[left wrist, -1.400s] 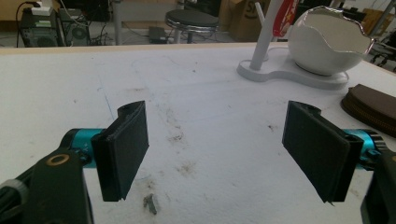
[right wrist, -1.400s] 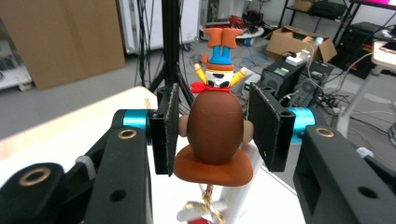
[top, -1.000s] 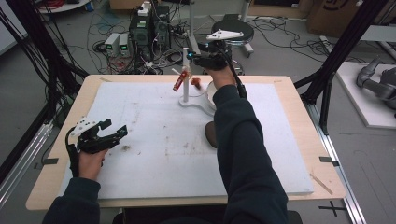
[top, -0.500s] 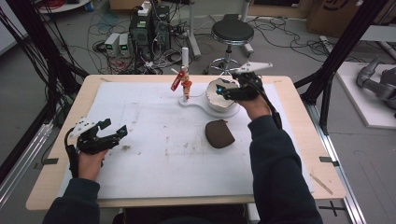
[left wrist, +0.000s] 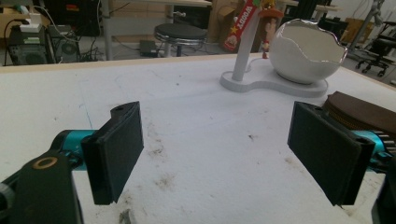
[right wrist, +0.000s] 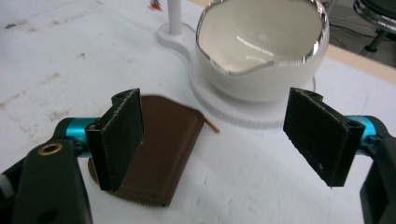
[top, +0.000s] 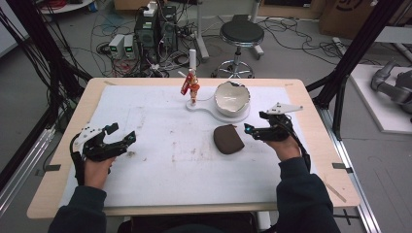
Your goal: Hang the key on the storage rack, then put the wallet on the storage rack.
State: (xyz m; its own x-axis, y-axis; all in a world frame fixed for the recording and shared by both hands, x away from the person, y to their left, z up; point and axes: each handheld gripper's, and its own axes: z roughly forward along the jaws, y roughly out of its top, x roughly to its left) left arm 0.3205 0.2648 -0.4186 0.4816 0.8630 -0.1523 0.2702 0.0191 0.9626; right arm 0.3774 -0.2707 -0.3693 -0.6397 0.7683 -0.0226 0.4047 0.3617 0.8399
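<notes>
Right gripper [top: 252, 130] held just beside flat brown leather pouch [top: 228, 139], jaws just opened wide and empty, left gripper [top: 127, 140] rested apart on white table cover [top: 160, 121], jaws spread, nothing gripped

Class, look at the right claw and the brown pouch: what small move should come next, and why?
Probably ease the right claw left and down over the brown pouch. Its jaws have just opened and hold nothing, and the pouch lies flat on the table just beyond them, beside the white bowl.
</notes>
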